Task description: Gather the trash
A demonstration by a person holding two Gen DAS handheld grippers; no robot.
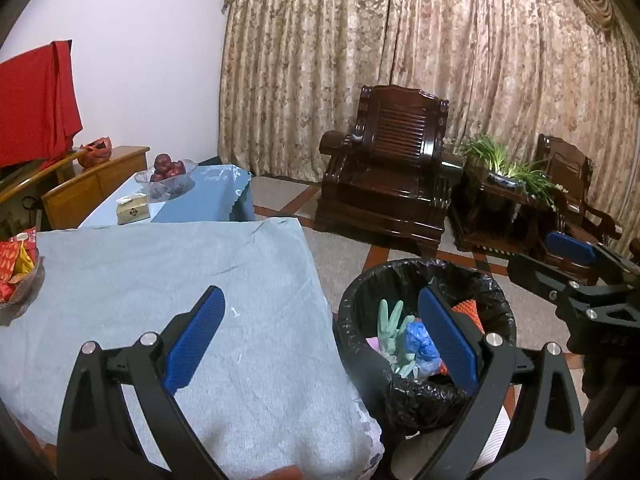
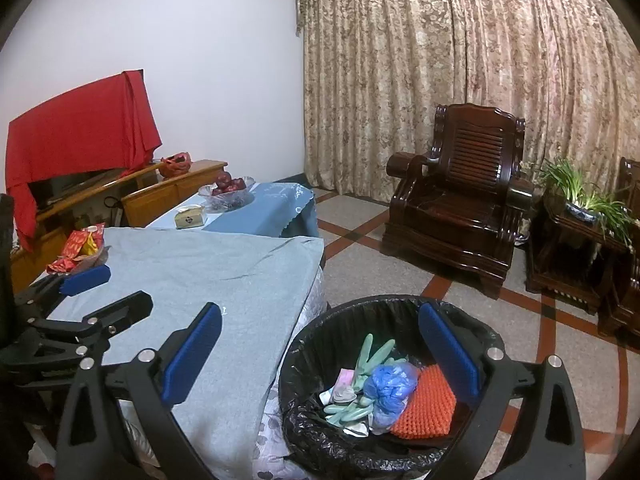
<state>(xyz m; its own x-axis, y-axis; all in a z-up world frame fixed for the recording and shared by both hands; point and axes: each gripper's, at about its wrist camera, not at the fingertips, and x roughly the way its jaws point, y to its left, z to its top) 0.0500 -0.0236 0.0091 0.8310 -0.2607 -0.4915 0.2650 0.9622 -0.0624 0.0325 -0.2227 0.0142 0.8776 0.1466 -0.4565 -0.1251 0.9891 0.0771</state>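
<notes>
A round bin with a black liner [image 2: 312, 344] stands on the floor beside the table; it also shows in the left wrist view [image 1: 352, 308]. Inside lie green rubber gloves [image 2: 370, 354], a crumpled blue plastic bag [image 2: 388, 388], an orange knitted piece [image 2: 430, 404] and pink-white scraps [image 2: 342, 388]. My right gripper [image 2: 320, 348] is open and empty above the near rim of the bin. My left gripper [image 1: 322, 340] is open and empty over the table's right edge. The table is covered with a light blue cloth [image 1: 168, 280].
A glass bowl of red snack packets [image 2: 82, 248] sits at the table's far left. Behind are a second table with a fruit bowl [image 2: 228, 192] and a tissue box [image 2: 190, 216], a wooden cabinet, a dark wooden armchair [image 2: 460, 208] and a plant stand [image 2: 576, 232].
</notes>
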